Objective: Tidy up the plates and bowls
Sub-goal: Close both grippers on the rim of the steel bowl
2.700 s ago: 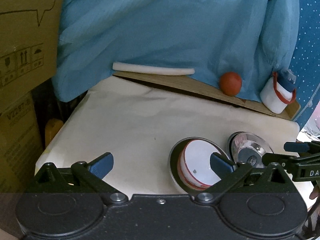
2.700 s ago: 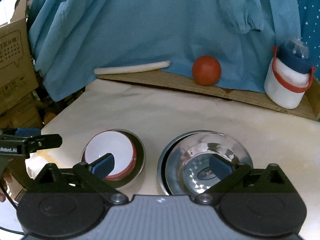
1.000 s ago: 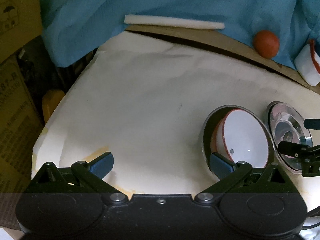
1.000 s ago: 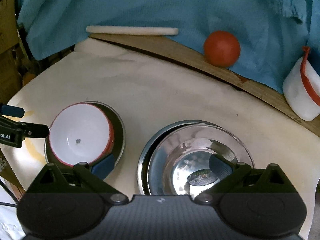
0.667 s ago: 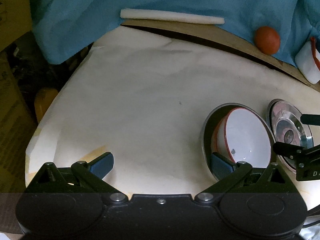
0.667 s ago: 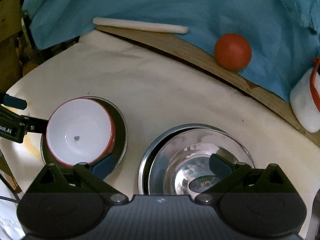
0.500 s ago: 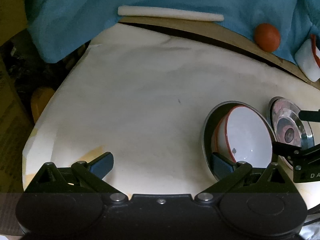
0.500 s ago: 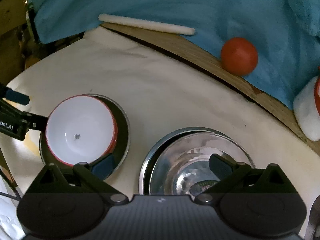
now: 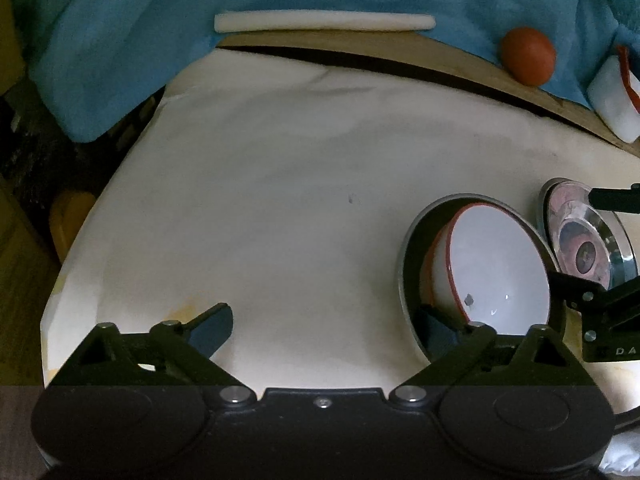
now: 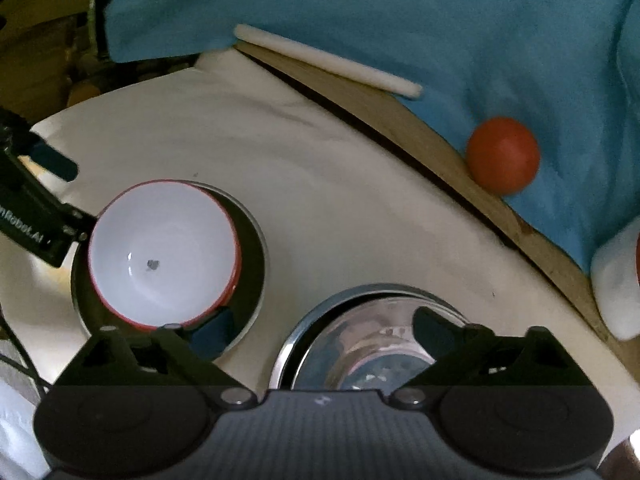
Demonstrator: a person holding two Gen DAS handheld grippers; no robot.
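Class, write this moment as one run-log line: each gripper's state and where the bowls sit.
left gripper: closing, empty | right gripper: closing, empty | white bowl: in dark plate | steel bowl: in steel plate

Both grippers, left gripper (image 9: 326, 322) and right gripper (image 10: 322, 326), closing slightly.

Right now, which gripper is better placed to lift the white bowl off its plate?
Left gripper, probably: closing, one finger already beside the white bowl. The right gripper straddles the steel bowl's rim.
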